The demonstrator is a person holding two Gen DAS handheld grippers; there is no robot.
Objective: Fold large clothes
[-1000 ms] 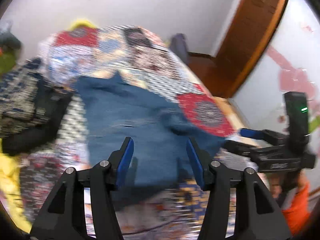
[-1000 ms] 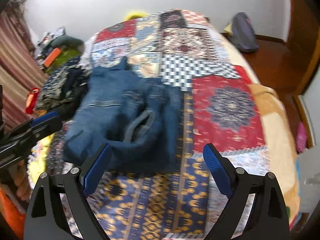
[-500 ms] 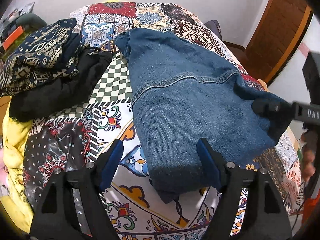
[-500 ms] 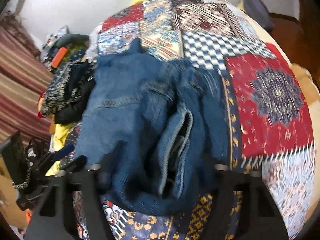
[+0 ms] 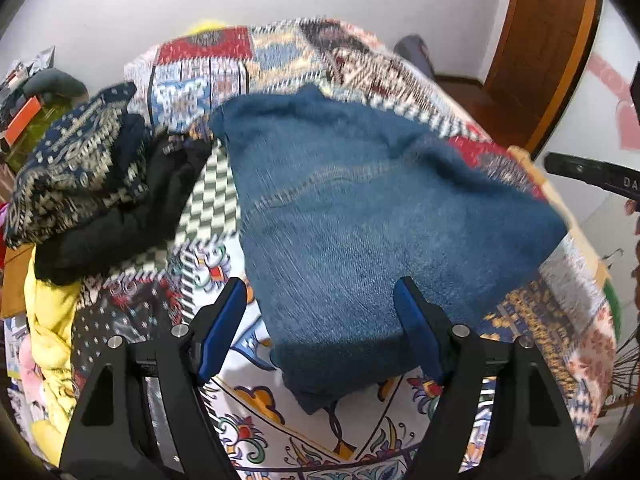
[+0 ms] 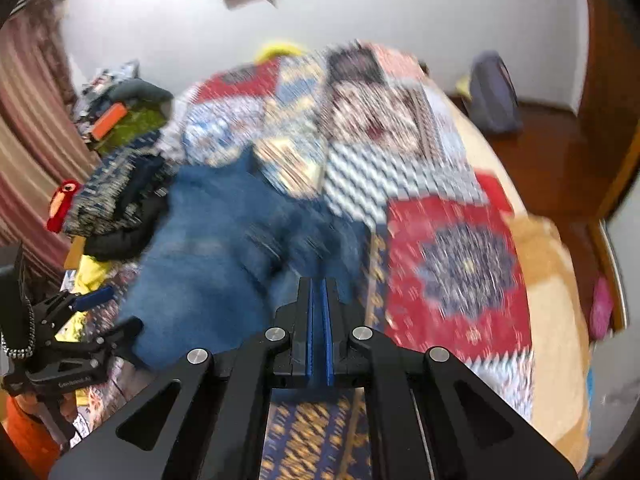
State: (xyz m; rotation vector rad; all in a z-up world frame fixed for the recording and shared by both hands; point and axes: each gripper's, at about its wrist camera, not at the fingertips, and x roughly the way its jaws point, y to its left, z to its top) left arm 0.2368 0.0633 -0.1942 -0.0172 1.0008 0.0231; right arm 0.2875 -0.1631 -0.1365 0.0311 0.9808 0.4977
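Looking down my left wrist cam, the denim garment (image 5: pixel 360 224) lies spread on the patchwork bedspread (image 5: pixel 200 92), folded over w/ its near edge twd me. My left gripper (image 5: pixel 320 328) hangs over that near edge, jaws wide apart; the near part of the fabric sits between the two blue pads (image 5: pixel 224 328) in the pic, but neither pad presses on it, so nothing is grasped on that side. A small denim corner pokes out below the near edge, between the fingers' bases. Left of the garment sits a pile of dark patterned clothes (image 5: pixel 80 168), just beside it w/ a strip of checkered quilt between. Something yellow (image 5: pixel 52 320) lies below that pile at the bed's left rim.

From the right wrist cam things are v. blurred. My right gripper (image 6: pixel 318 292) is clenched, pads together w/ only a thin slit btwn them. Its tips sit right at the denim garment's (image 6: pixel 208 264) near right portion, over a rumpled fold. Can't tell whether any fabric is pinched in the slit; blur hides it. The left gripper (image 6: pixel 100 312) shows at the far left of this view, at the garment's left near corner, held by a hand (image 6: pixel 28 404) w/ an orange sleeve (image 6: pixel 24 436). The red medallion patch (image 6: pixel 460 264) of the bedspread lies right of the denim, bare.
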